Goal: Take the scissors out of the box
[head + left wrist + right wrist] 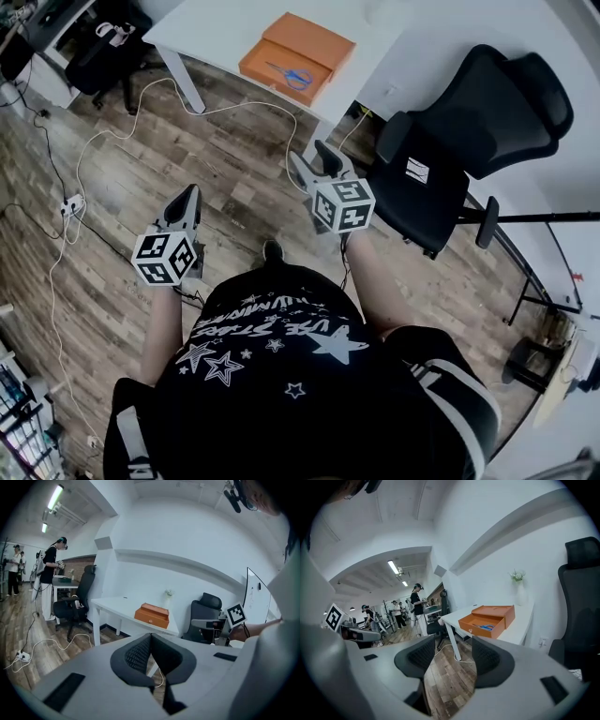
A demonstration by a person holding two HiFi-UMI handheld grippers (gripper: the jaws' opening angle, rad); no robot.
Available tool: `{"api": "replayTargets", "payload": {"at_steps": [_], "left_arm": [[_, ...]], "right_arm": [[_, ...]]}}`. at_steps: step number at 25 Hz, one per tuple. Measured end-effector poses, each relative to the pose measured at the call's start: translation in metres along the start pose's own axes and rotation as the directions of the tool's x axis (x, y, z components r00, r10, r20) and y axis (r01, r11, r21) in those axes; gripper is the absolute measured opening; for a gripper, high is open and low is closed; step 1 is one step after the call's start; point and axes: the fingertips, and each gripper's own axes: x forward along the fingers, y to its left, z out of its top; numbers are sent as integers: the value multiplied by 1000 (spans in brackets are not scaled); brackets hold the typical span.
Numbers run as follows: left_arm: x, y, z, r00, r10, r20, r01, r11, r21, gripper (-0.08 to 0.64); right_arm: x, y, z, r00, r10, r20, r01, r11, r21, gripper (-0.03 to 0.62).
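Observation:
An orange box (267,64) lies open on the white table (216,28) at the top of the head view, its lid part behind it. Blue-handled scissors (292,77) rest inside the box. Both grippers are held over the wooden floor, well short of the table and pointing toward it. My left gripper (190,194) has its pads together with nothing between them. My right gripper (311,156) stands open and empty. The left gripper view shows the box (152,615) beyond its touching pads (138,654). In the right gripper view the box (474,622) and scissors (486,627) lie past the gripper (447,648).
A black office chair (469,131) stands right of the table, close to my right gripper. White cables (141,103) and a power strip (71,204) lie on the floor at left. Another black chair (108,52) is at the top left. People (49,569) stand far off.

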Motion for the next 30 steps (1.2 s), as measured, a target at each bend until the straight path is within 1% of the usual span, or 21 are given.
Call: {"api": "replayTargets", "payload": {"at_steps": [5,10,14,18,23,27,30], "left_arm": [[24,-1,18,1000,19,20,-19,1000,23,18],[37,-2,36,999,21,41,-23,999,29,18],[42,5,36,999,26,36,-26,1000,16,18],[56,23,35,1000,23,19,-23,1000,10,18],[93,40,59,1000,-16,26,15,999,28,18],[133,65,85,998,-50,31,49,998,37,18],[164,77,105,996,-86,20,85,996,38,18]], "right_arm": [[6,-21,9,1000,-7,3,7,1000,-22,225],[12,-34,20,1000,-2,10,2,1000,-20,225],[23,-40,32,999,-4,32,4,1000,-14,224],[42,-43,39,1000,-9,24,9,999,-34,224],[71,-62,52,999,-49,13,49,998,-46,224],[105,-76,67,996,-88,7,88,995,-54,224],[125,-88,79,992,-124,-1,124,991,-50,224]]}}
